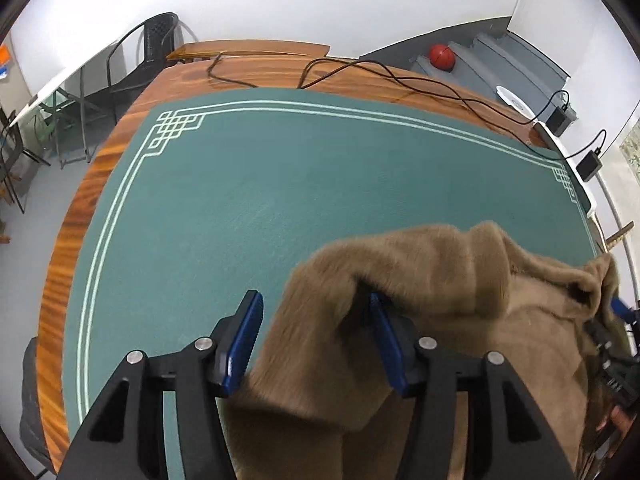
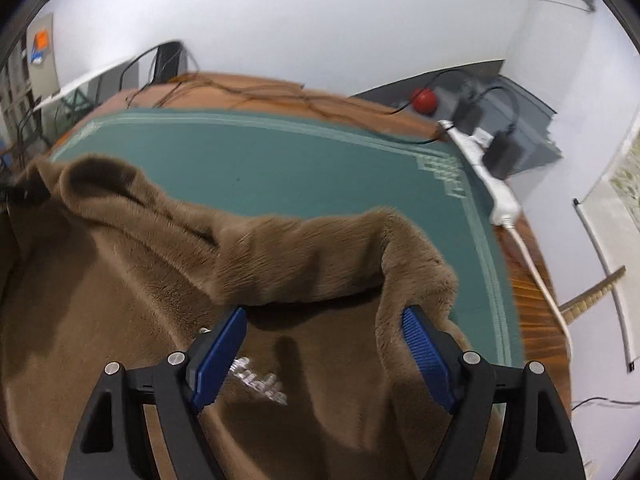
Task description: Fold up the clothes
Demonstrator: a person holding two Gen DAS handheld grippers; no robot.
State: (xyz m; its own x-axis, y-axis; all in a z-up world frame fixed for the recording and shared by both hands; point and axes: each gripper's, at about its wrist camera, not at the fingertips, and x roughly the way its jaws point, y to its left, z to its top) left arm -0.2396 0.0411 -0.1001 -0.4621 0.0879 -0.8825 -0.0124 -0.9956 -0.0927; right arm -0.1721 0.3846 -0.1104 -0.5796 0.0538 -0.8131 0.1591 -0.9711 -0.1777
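A brown fleece garment [image 1: 420, 280] lies bunched on a green table mat [image 1: 240, 200]. My left gripper [image 1: 316, 340] is open, its blue pads wide apart, with the garment's folded left edge draped between them and over the right pad. In the right wrist view the same garment [image 2: 120, 280] shows white lettering [image 2: 260, 386] on its front. My right gripper [image 2: 324, 352] is open, with a rolled fleece edge [image 2: 320, 256] lying just ahead of the pads and touching the right one. The right gripper also shows at the far right of the left wrist view [image 1: 616, 320].
The mat covers a wooden table [image 1: 80, 240]. Black cables [image 1: 360, 76] run along the far edge. A white power strip [image 2: 492, 184] with black adapters lies at the right edge. A red ball [image 1: 441, 56] sits on grey stairs behind. Chairs [image 1: 148, 56] stand at the far left.
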